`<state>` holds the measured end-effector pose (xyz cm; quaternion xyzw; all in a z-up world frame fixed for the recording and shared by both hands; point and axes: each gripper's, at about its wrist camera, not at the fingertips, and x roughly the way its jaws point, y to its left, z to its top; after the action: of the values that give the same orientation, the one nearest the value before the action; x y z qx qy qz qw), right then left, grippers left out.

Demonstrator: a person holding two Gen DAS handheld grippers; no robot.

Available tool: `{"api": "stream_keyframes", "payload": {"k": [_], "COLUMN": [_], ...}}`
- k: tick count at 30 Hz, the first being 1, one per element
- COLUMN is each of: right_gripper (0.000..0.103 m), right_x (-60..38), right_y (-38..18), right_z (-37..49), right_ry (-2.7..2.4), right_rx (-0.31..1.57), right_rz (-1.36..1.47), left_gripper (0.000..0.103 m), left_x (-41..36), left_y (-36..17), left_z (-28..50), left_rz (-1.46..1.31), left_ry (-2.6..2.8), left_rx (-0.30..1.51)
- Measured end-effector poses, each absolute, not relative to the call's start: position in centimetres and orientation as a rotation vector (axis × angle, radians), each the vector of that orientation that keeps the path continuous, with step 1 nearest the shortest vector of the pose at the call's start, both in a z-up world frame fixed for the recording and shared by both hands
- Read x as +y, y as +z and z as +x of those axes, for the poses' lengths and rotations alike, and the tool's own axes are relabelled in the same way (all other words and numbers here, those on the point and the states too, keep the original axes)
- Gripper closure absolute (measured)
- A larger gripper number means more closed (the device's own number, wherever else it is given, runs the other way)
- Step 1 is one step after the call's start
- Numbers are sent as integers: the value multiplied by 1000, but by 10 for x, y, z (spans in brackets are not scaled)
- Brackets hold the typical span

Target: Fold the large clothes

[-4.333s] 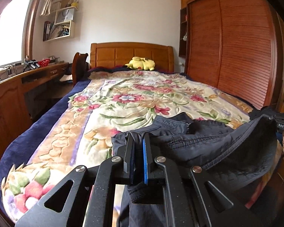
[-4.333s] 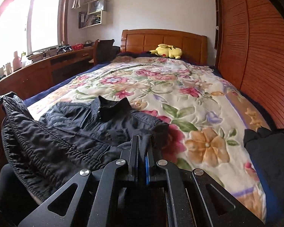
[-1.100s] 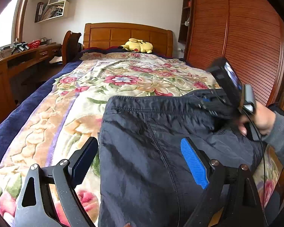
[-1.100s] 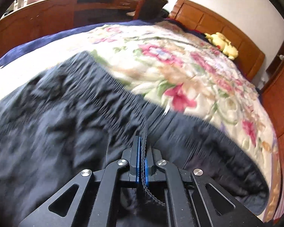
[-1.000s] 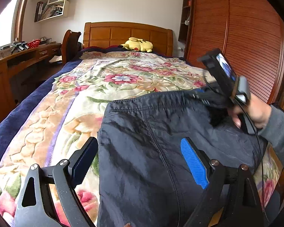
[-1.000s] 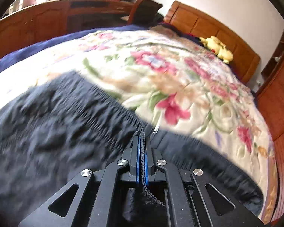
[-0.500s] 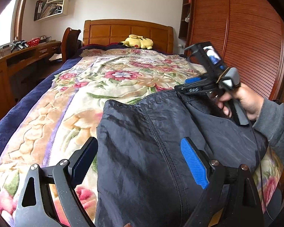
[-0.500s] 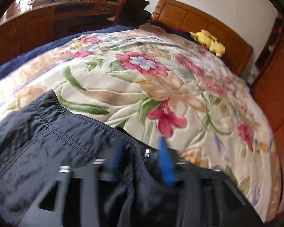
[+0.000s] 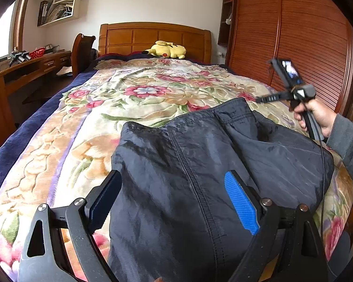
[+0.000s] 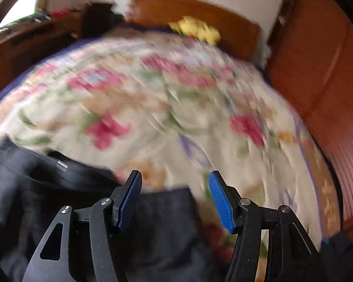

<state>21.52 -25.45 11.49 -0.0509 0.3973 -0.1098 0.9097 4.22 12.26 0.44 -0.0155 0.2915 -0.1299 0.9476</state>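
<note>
One wide bed covered by a cream floral quilt fills both views, with a carved wooden headboard at its far end. On the near end of the quilt, toward the bed's right edge, lies a large dark navy nylon jacket, folded over with a stitched seam running down its middle. At the headboard end rests a yellow plush toy. The left gripper hangs low over the jacket, jaws spread wide and empty, one on each side of the seam. The right gripper, held in the person's hand above the jacket's far right corner, also has its blue-padded jaws apart with nothing between them; its own view is motion-blurred.
</note>
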Motion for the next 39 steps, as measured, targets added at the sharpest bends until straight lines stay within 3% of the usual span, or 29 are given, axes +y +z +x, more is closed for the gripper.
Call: {"api": "stream_keyframes", "payload": {"k": [10,15,16,17,23,36,39], "right_gripper": [42,76,90,93,96,95,90], "right_x": [-298,-298,-297,-298,-330,-311,-300], "right_y": [65,63,63,66,90,107,115], "right_z": [221,229,229,228,211,192,170], "right_ry": [-153,-102,-97,-104,-252,-269,-255], "right_rx": [933,947,942,925,795,772,747], "right_rz": [117,51,33,14,47,7,-20], "left_gripper": [13,13,13,13,13,13,13], "left_x": [121,117,117,116,117,108,107], "left_y": [-2,-3,-3,-3,-2,2,4], "left_z": [48,47,47,47,46,42,41], "left_rz": [-27,-16,-15,-14,-16,-10,-12], "left_ry": [-263,-268,-269,-269,-271,-294,-295], "left_rx": [613,616,617,618,612,593,584]}}
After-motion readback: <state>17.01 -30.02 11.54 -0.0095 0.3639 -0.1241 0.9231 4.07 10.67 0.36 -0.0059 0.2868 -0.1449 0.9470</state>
